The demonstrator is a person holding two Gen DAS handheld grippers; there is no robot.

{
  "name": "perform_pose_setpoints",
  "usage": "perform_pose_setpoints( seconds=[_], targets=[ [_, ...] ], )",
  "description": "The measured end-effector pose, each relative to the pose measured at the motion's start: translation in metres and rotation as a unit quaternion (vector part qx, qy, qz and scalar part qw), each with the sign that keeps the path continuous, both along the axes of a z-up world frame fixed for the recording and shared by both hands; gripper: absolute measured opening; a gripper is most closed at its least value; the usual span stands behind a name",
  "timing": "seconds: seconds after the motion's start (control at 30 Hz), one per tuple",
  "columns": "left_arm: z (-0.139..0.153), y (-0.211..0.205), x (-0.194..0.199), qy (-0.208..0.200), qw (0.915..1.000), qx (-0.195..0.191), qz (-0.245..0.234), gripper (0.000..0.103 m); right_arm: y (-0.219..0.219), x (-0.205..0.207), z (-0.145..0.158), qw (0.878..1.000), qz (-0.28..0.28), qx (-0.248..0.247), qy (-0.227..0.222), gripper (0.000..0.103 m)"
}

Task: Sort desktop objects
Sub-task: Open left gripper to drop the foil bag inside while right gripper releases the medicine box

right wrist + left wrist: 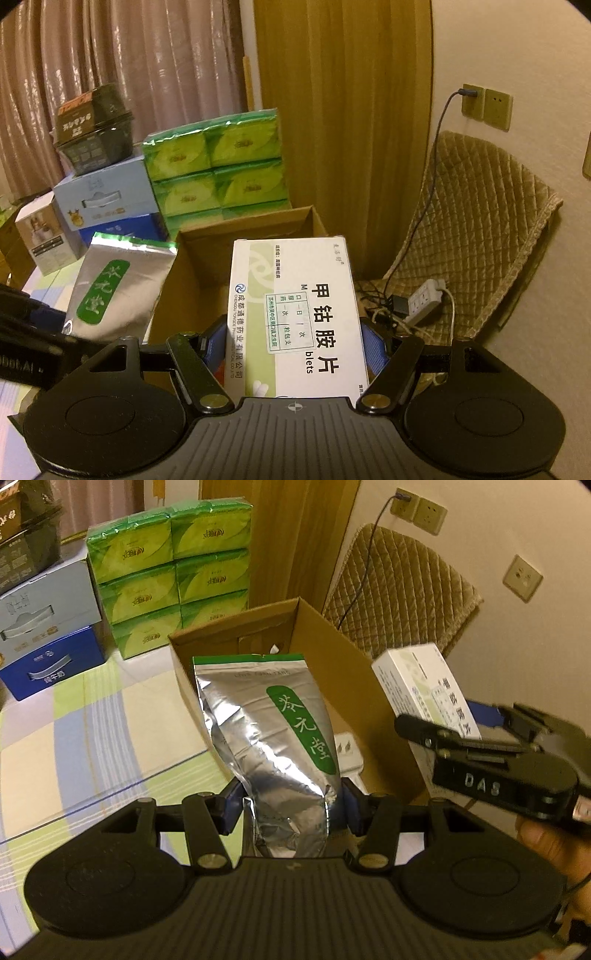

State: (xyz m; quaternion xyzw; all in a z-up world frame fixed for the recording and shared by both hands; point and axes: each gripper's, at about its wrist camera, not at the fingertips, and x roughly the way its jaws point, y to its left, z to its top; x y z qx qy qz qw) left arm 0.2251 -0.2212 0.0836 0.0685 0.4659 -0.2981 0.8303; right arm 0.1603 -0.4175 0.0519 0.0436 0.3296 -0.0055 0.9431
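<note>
The left claw (288,808) pinches a crinkled silver foil pouch (273,738) with a green label; the right claw (295,347) clamps a smooth white cardboard medicine box (295,314). Both hang before the open brown corrugated carton (310,627) at twelve o'clock.

1. Green tissue packs (218,170) stacked against the curtain (343,122).
2. Pale blue carton (103,192) atop a dark blue carton (55,664), black bowl pack (94,127) on top.
3. Small white box (44,236) at far left.
4. Quilted chair (476,236) beside the wall, power strip (424,299) on its seat.
5. Wall socket (472,99) with a plugged-in cable (428,177).
6. Checked tablecloth (74,731) underneath.
</note>
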Motion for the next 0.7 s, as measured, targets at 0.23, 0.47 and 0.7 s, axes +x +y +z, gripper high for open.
perform_pose_setpoints(
  seconds=[0.23,0.47,0.7],
  targets=[
    [-0.008,-0.022,0.041,0.017,0.9996,-0.017,0.018,0.049,-0.017,0.024,-0.014,1.0,-0.007,0.004,0.013,0.069],
    [-0.025,-0.035,0.076,0.036,0.9981,-0.034,0.038,0.049,-0.024,0.044,-0.028,1.0,-0.007,0.004,0.022,0.069],
    [-0.036,-0.035,0.095,0.03,0.9972,-0.041,0.055,0.056,-0.024,0.057,-0.037,1.0,-0.004,0.004,0.025,0.069]
  ],
)
